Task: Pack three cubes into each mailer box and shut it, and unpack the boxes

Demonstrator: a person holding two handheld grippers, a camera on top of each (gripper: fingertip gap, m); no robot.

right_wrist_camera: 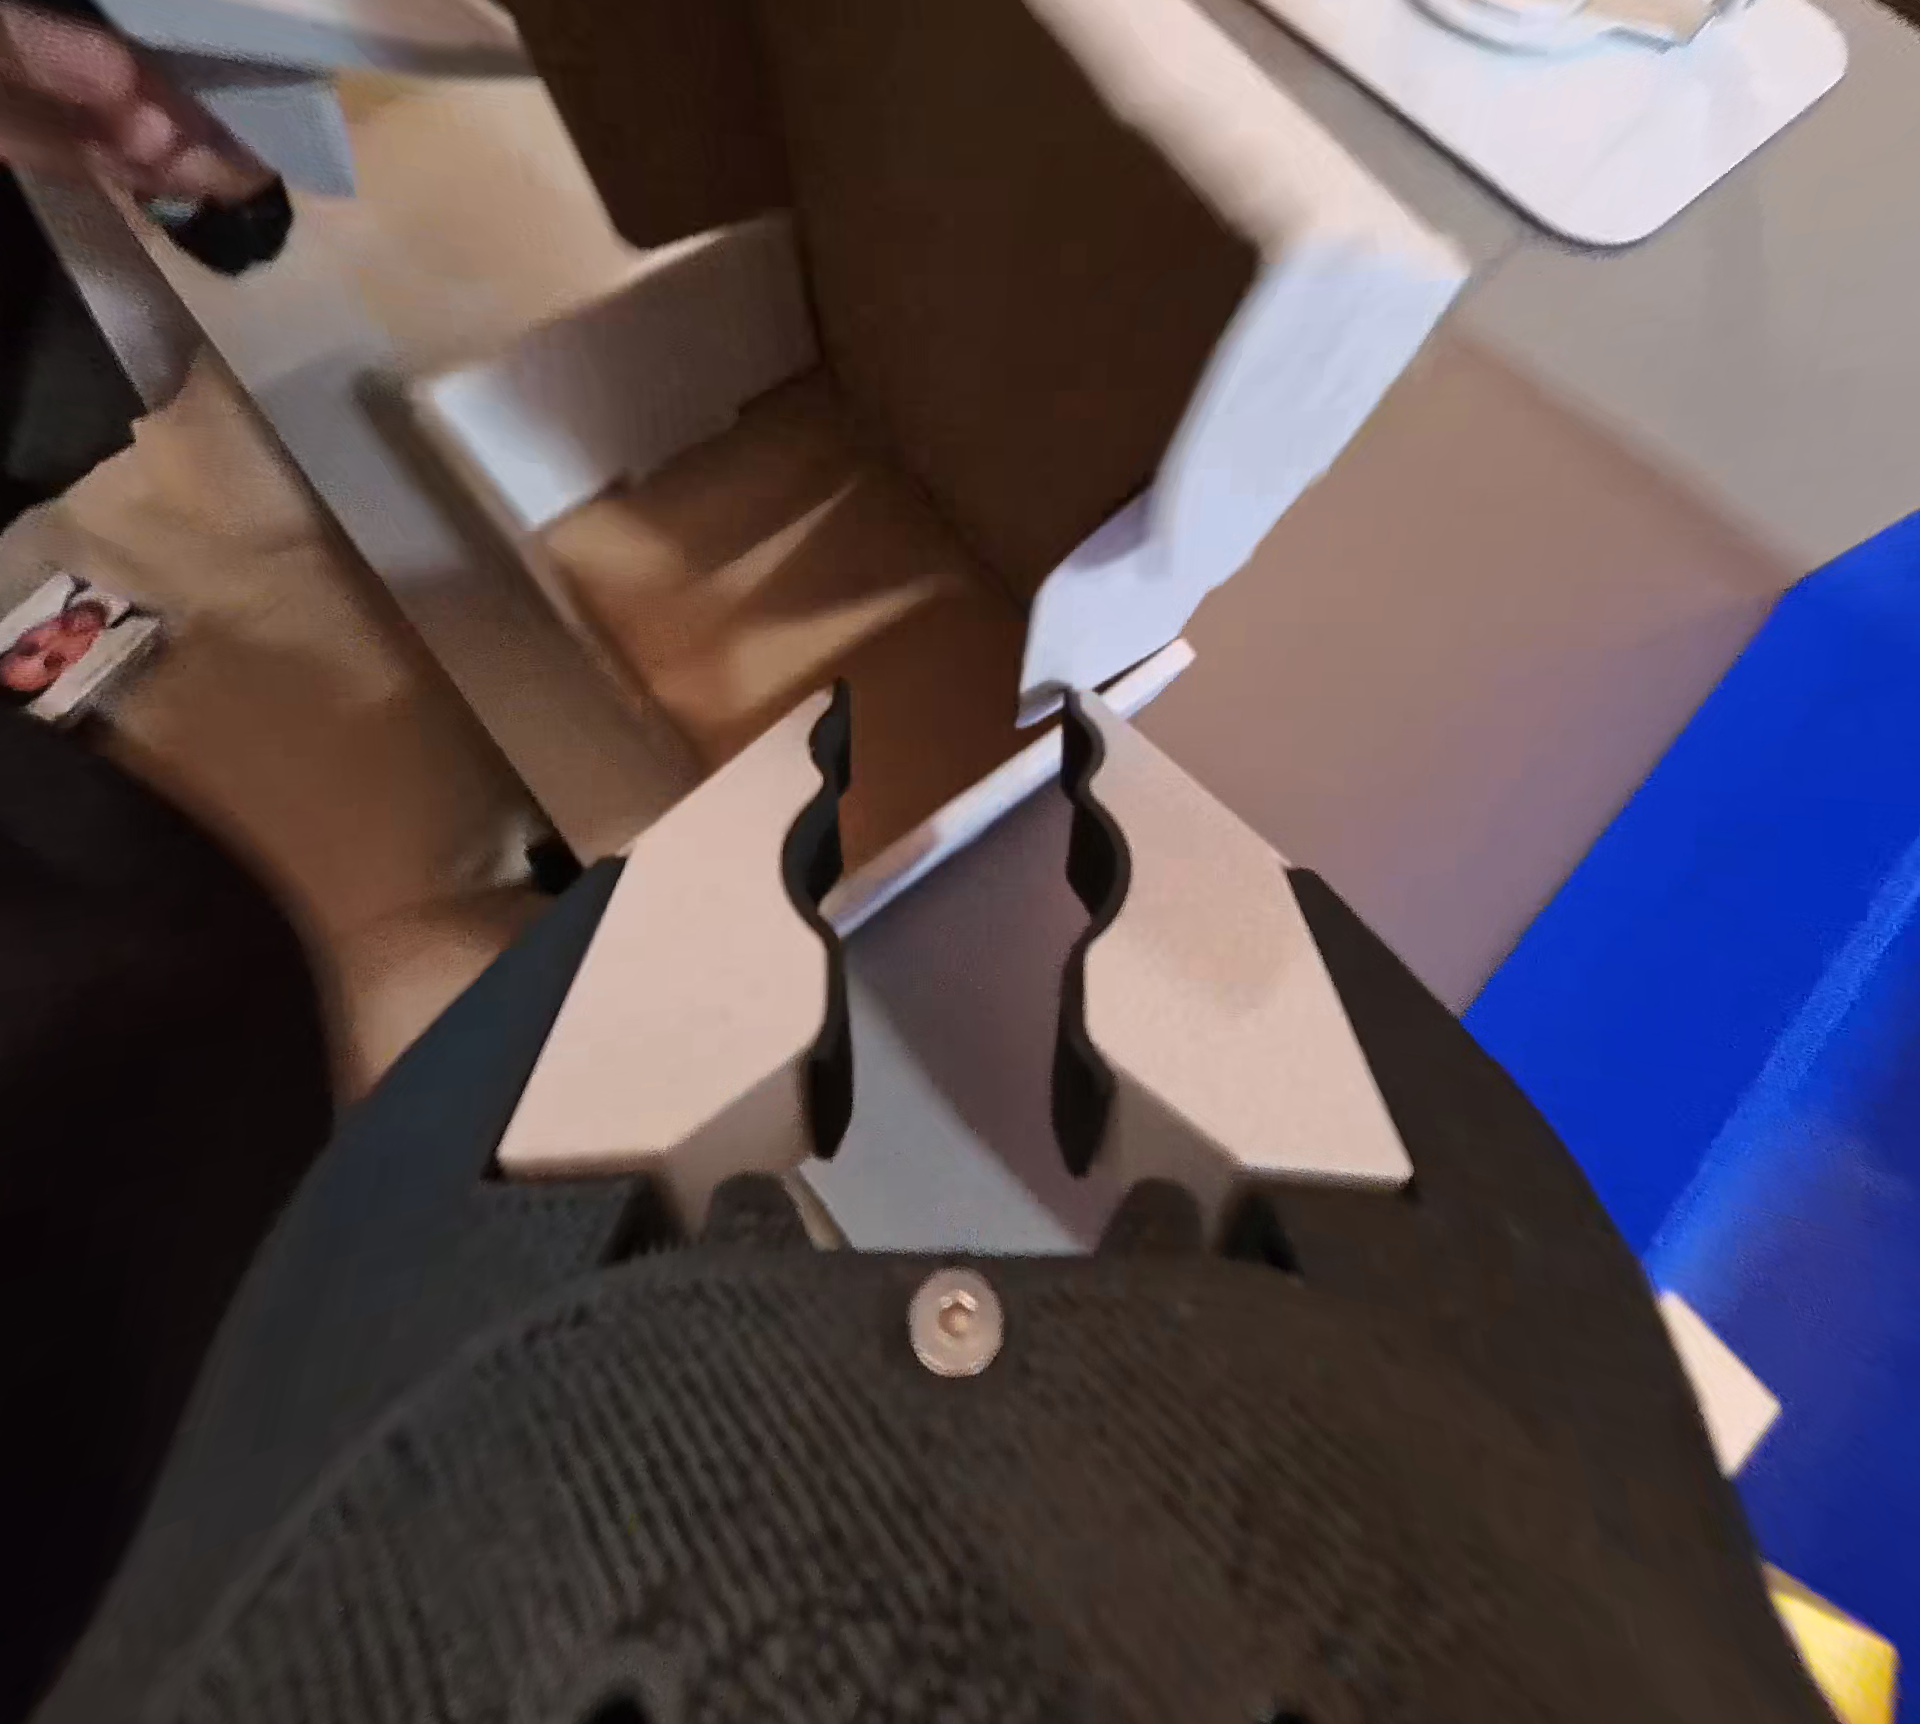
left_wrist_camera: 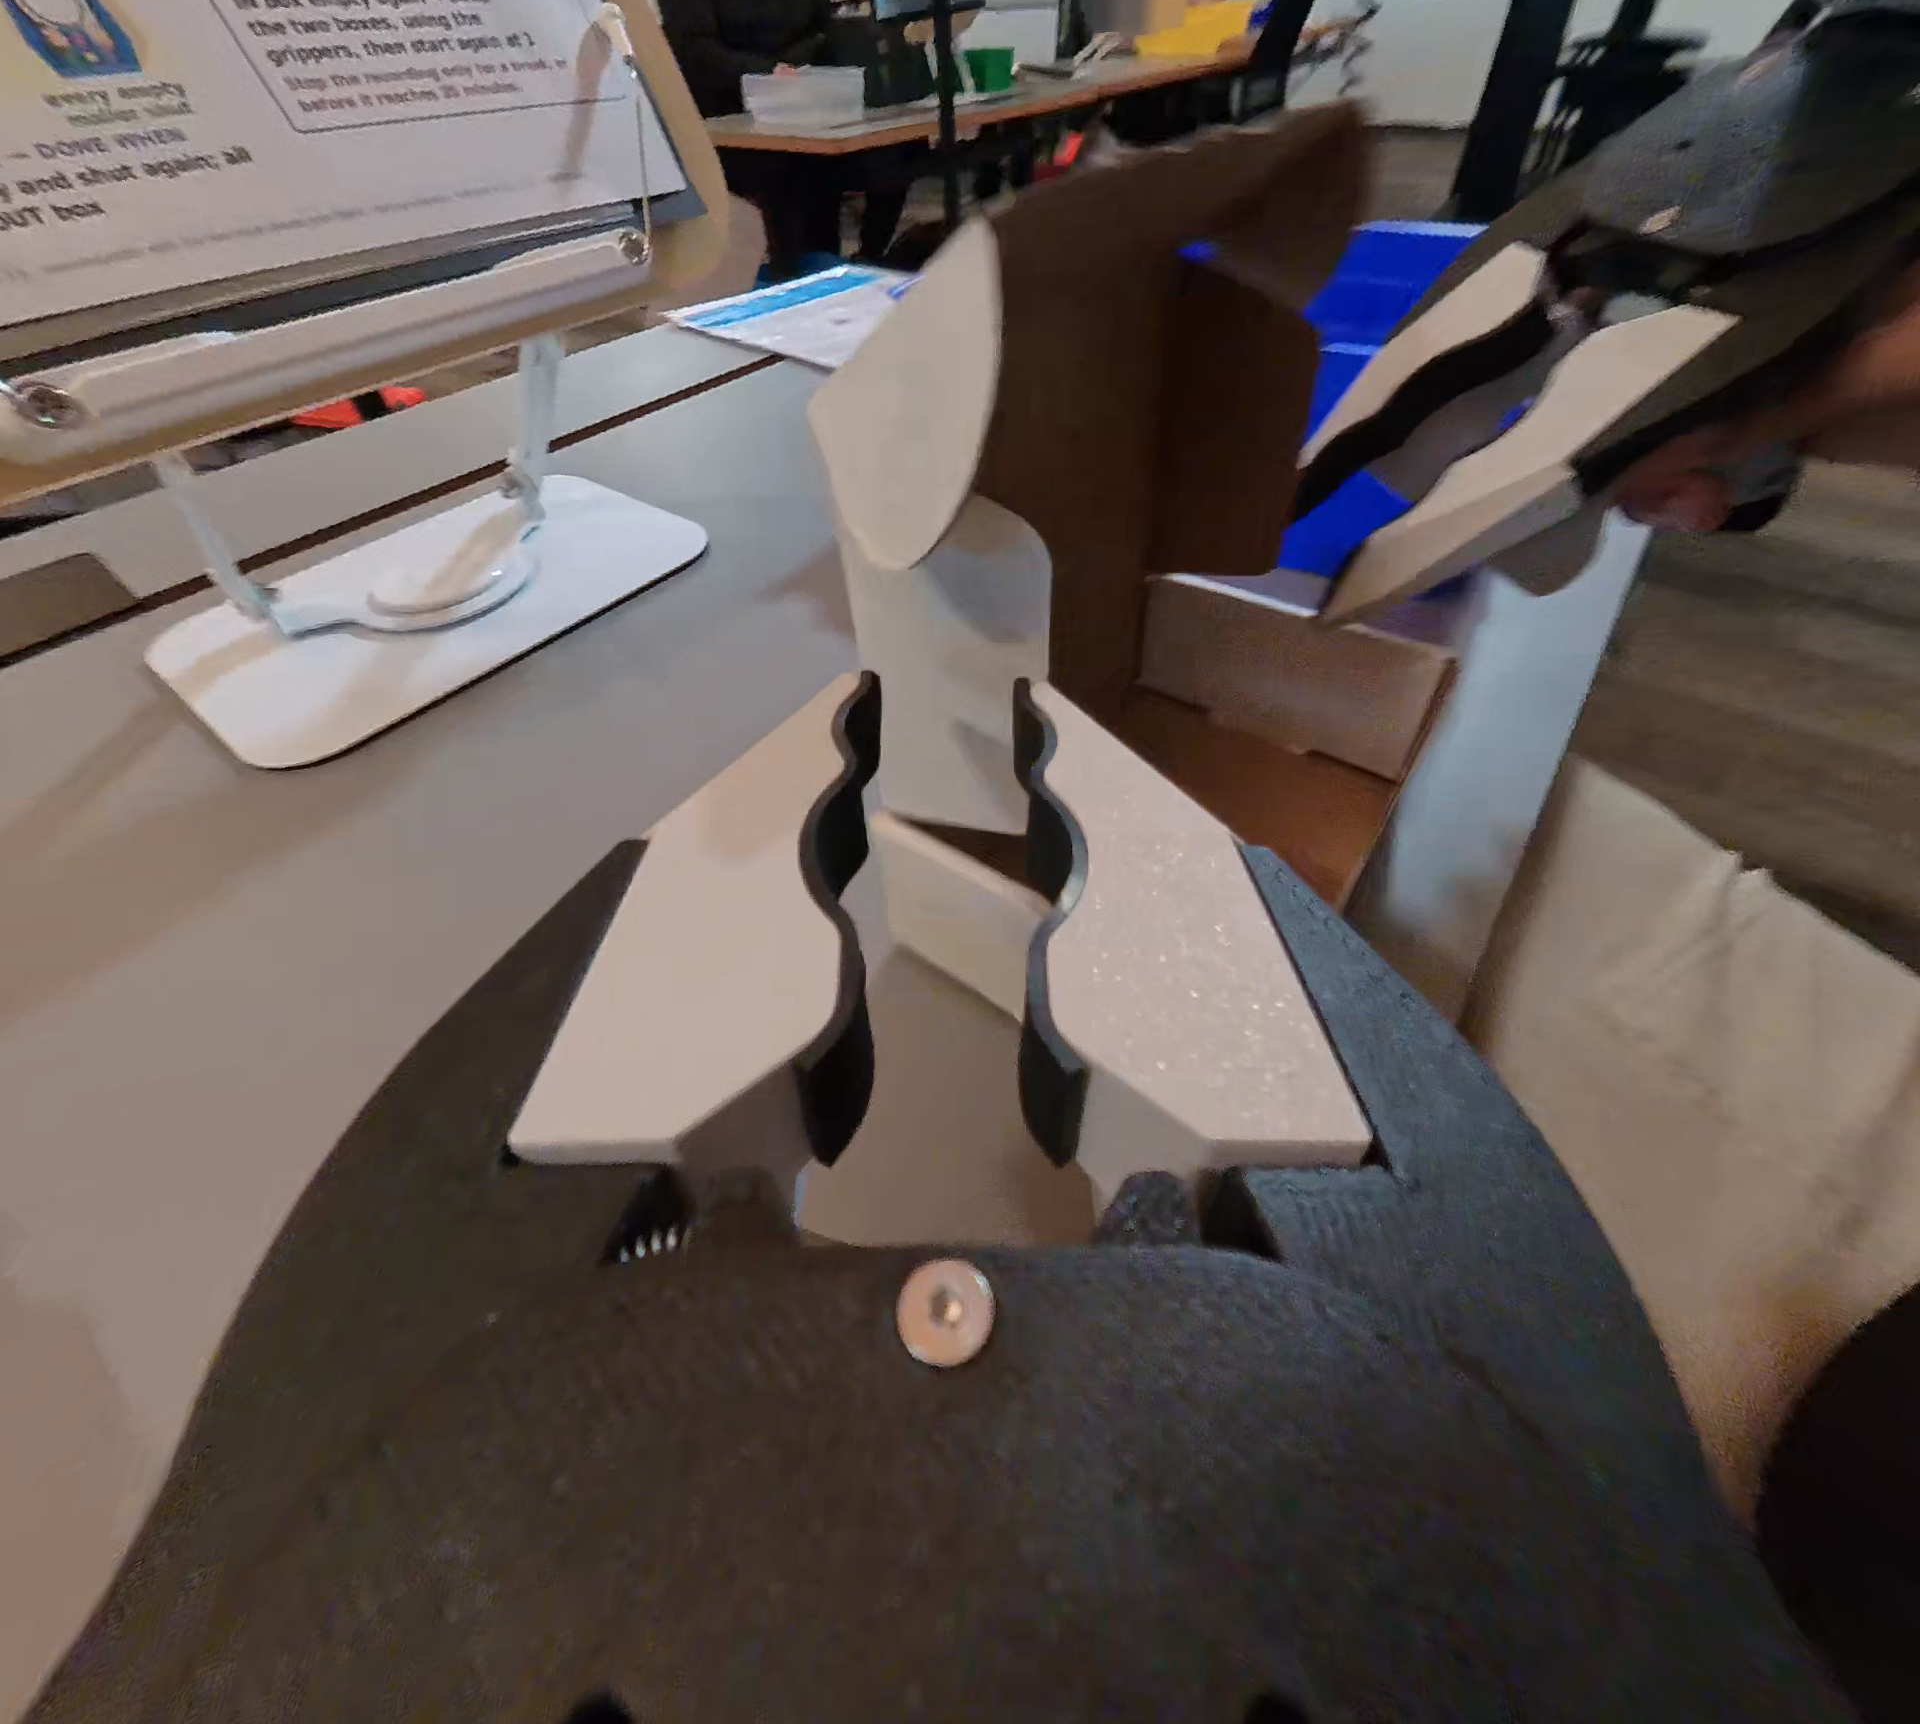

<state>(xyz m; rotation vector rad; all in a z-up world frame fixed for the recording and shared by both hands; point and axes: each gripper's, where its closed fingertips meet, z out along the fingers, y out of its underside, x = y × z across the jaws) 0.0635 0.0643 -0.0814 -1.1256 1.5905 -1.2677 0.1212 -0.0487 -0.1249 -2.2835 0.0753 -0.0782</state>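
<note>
A white mailer box (left_wrist_camera: 1288,677) stands open on the grey table, its brown-lined lid (left_wrist_camera: 1122,386) upright. The part of its brown floor that shows (right_wrist_camera: 790,552) holds no cubes. My left gripper (left_wrist_camera: 945,708) is open at the box's near left corner; the thin white wall (left_wrist_camera: 956,905) runs through the gap and a white side flap (left_wrist_camera: 914,417) rises just beyond the tips. My right gripper (right_wrist_camera: 951,708) is open and empty over the box's edge, next to the other white side flap (right_wrist_camera: 1195,479). It also shows in the left wrist view (left_wrist_camera: 1340,531), above the box's right side.
A white document stand (left_wrist_camera: 416,614) with an instruction sheet is on the table to the left, seen also in the right wrist view (right_wrist_camera: 1507,64). A blue bin (left_wrist_camera: 1382,303) sits behind the box, also in the right wrist view (right_wrist_camera: 1714,843). A beige surface (left_wrist_camera: 1662,999) lies to the right. Some 15 cm of space lies between my two pairs of fingers.
</note>
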